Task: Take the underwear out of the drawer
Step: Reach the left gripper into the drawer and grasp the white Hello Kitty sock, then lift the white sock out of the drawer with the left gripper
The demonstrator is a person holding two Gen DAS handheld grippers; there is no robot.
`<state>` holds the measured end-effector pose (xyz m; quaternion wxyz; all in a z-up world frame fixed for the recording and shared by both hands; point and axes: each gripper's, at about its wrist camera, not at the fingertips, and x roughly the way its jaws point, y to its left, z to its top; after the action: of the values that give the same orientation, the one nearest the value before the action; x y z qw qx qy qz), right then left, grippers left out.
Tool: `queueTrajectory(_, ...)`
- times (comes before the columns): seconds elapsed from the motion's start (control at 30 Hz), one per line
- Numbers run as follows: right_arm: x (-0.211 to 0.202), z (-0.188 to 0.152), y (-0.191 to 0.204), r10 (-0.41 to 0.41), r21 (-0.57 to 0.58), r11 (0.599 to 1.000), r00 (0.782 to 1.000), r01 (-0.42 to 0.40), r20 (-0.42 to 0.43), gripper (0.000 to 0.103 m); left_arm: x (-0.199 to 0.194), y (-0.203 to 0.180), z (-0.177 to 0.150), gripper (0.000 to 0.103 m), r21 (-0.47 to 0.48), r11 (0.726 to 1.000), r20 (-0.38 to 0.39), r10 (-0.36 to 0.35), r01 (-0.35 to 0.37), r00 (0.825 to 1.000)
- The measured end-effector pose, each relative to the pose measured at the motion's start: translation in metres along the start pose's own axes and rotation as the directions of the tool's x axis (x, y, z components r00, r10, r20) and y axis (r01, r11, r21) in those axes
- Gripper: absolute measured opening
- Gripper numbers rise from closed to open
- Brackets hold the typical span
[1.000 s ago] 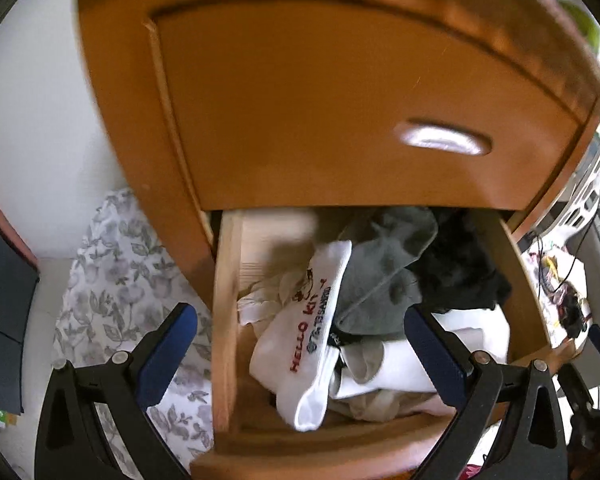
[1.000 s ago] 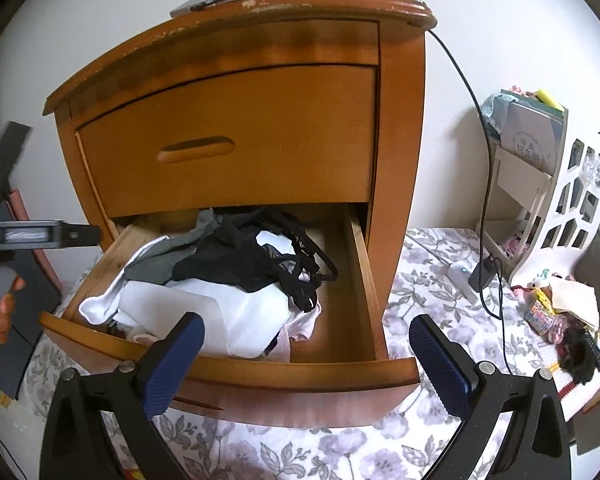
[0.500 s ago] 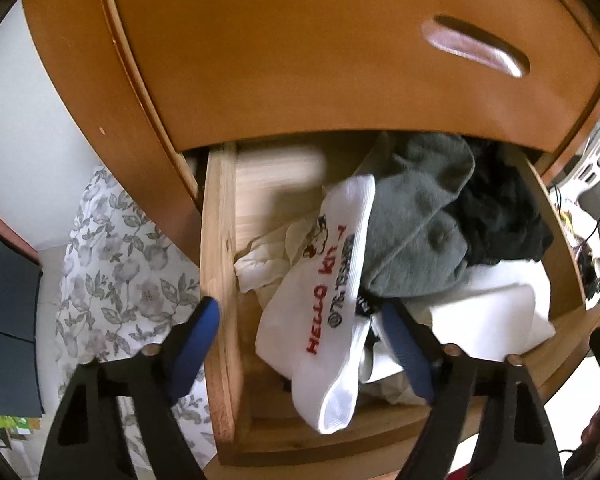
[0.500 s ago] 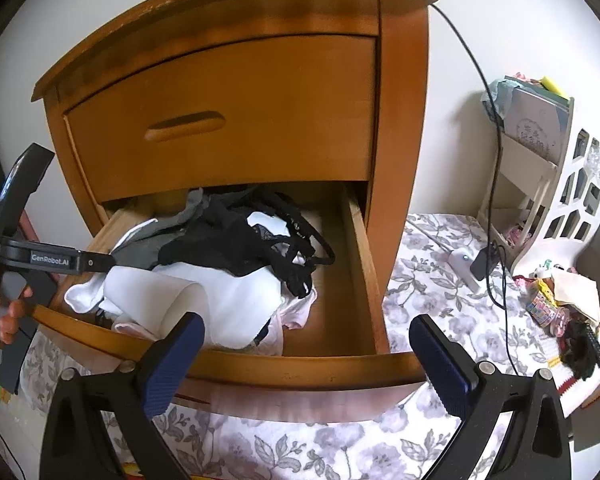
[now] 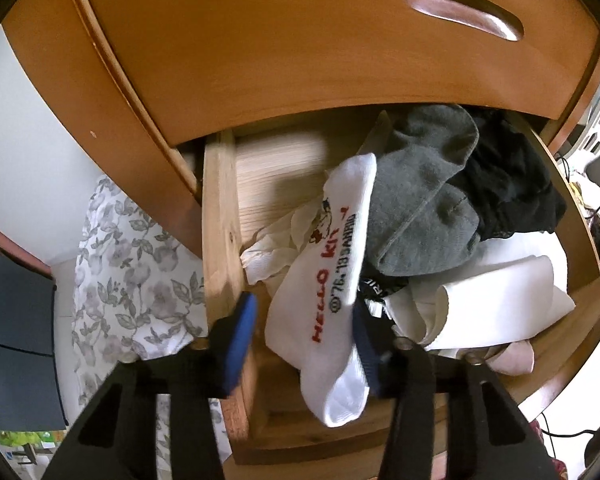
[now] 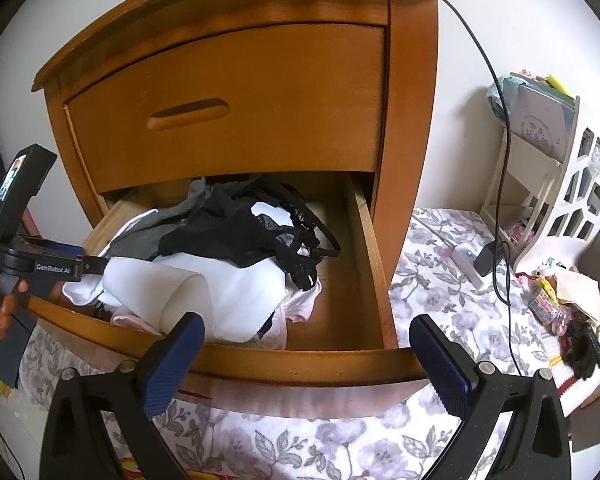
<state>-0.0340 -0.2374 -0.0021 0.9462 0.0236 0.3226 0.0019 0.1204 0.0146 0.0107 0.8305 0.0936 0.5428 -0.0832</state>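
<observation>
Now the wooden nightstand (image 6: 260,92) fills more of both views than a second ago, its lower drawer (image 6: 300,356) pulled out and heaped with clothing. Black underwear (image 6: 260,236) lies atop the heap. The left gripper (image 5: 300,324) has advanced into the drawer, its jaws narrowed around a white printed sock (image 5: 332,292). The right gripper (image 6: 306,352) hangs wide open at the drawer front.
</observation>
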Motion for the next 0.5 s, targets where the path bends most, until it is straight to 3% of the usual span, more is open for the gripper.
queueTrajectory(0.23, 0.0, 0.0, -0.002, -0.005, 0.006, 1.0, 1.0, 0.005, -0.006, 0.103, -0.003, 0.005, -0.004, 0.016, -0.015, 1.0, 0.019, -0.001, 0.002, 1.0)
queueTrajectory(0.5, 0.0, -0.002, 0.002, -0.001, -0.006, 1.0, 1.0, 0.001, -0.011, 0.103, -0.003, 0.004, -0.005, 0.006, -0.011, 1.0, 0.04, -0.003, 0.004, 0.999)
